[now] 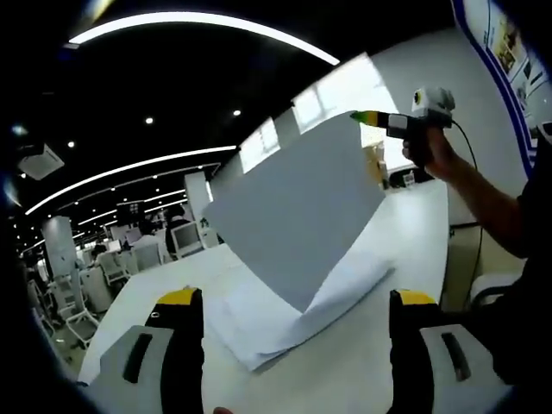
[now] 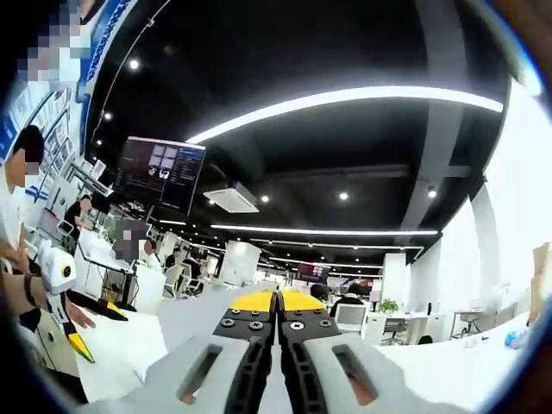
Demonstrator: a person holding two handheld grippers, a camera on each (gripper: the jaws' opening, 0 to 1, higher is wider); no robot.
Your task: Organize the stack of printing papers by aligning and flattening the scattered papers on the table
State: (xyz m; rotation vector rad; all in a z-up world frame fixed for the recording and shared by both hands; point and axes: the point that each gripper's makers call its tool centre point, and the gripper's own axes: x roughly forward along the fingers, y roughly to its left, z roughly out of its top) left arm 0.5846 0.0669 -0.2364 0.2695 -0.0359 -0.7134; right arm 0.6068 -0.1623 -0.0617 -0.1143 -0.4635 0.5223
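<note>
**Sheet lifted from paper stack**

Right gripper pinches the top corner of one raised paper sheet. Left gripper stands spread, unloaded, near the paper stack lying on the white table.

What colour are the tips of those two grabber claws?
Yellow tips on black jaws of the left gripper, best in the left gripper view.

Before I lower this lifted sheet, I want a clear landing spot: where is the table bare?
Bare table lies past the paper stack, toward the right gripper holding the lifted sheet, and beside the stack near the left gripper. The middle is crowded.
</note>
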